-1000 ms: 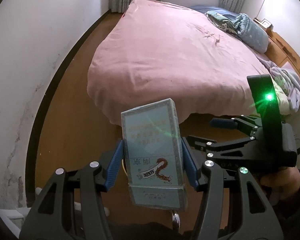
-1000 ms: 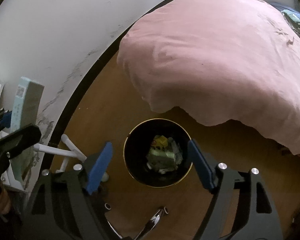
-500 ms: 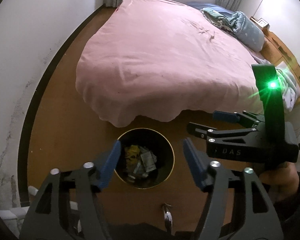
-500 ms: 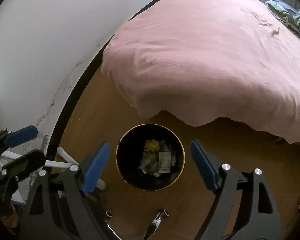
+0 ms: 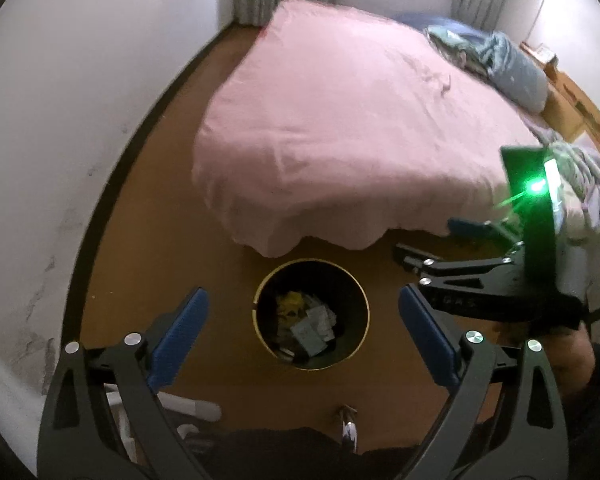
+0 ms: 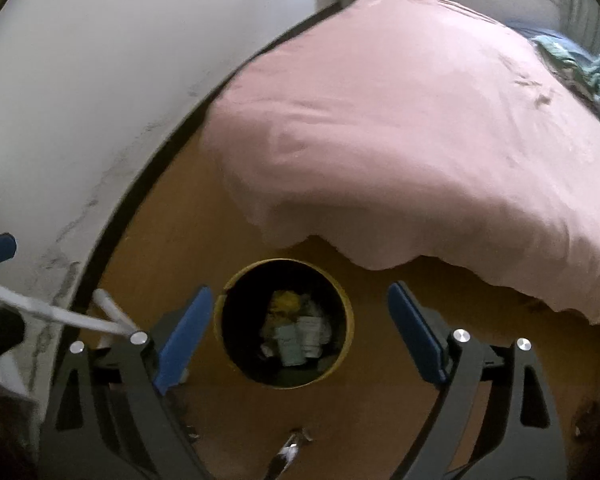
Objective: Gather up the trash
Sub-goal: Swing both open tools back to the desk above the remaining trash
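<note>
In the lower half of the left wrist view the left gripper (image 5: pixel 302 334) is seen with its blue-padded jaws spread wide and nothing held between them. In the right wrist view the right gripper (image 6: pixel 300 334) is likewise spread and empty. Framed between the pads in both views, at lower centre, the trash bin (image 5: pixel 256 320) stands on the wooden floor (image 5: pixel 148 264): a round, dark container with a gold rim. Crumpled trash (image 5: pixel 306 320) lies at its bottom, among it something yellow and a pale blue-green box. The bin is placed just in front of the drooping edge of the pink bedspread (image 5: pixel 340 120), which fills the upper centre of both frames. At the right edge of the left wrist view the other handheld unit is visible from the side, a green light (image 5: pixel 536 187) glowing on its upright part.

The step in hand is judged to be the end of a drop: both grippers are poised over the bin with nothing carried. The next move is judged to call for turning away from the bin so that further litter can be sought and pinched.

Faint letters, possibly "DAS", are made out on the side of the other unit; the printing on the trash in the bin cannot be read.
</note>
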### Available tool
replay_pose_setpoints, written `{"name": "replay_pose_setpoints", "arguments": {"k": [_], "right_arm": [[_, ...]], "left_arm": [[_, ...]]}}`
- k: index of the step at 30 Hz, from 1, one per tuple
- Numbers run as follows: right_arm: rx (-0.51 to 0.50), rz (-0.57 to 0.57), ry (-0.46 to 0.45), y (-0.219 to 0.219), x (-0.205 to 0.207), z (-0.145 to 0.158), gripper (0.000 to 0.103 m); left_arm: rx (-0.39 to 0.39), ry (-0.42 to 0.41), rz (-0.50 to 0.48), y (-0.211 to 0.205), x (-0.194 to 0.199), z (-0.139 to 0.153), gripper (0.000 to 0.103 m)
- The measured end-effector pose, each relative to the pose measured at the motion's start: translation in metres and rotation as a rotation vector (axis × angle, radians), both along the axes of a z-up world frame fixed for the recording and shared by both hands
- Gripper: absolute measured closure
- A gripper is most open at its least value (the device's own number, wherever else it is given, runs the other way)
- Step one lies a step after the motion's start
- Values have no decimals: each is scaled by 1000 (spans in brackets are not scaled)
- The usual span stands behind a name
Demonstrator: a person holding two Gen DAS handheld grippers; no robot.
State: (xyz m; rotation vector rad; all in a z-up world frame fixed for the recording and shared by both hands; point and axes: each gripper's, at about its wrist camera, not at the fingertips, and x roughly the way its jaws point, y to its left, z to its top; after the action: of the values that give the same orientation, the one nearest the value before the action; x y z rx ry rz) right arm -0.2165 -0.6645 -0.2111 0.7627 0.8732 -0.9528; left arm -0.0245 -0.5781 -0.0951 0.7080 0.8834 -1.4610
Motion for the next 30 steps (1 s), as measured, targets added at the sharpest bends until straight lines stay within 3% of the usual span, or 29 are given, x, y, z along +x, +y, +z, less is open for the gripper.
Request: {"name": "replay_pose_setpoints", "arguments": {"k": [3, 7, 11, 14, 18, 23, 27, 30], "right_arm": [[16, 68, -113, 15, 17, 26, 16], [-65, 225, -133, 54, 67, 69, 14], [-134, 458, -168, 112, 143, 111, 14], [-165, 632, -161, 165, 211, 130, 14], [-181, 903, -124, 252, 297, 140, 14], [-128, 1187, -89, 367, 390, 137, 14], [-151, 1317, -32, 431, 433, 130, 14], [-173, 1370, 24, 460, 461, 124, 15]], "left_arm": [[-51, -36, 67, 41, 20, 35, 8], [-119, -69, 175, 113, 59, 76, 7], [-137, -182, 374, 202, 115, 98, 7], [-92, -247, 567, 277, 159, 101, 7], [-18, -261, 821, 388, 209, 94, 7], [22, -184, 1148, 529, 236, 81, 7], [27, -113, 1285, 598, 231, 69, 7], [25, -106, 1324, 631, 222, 65, 7]]}}
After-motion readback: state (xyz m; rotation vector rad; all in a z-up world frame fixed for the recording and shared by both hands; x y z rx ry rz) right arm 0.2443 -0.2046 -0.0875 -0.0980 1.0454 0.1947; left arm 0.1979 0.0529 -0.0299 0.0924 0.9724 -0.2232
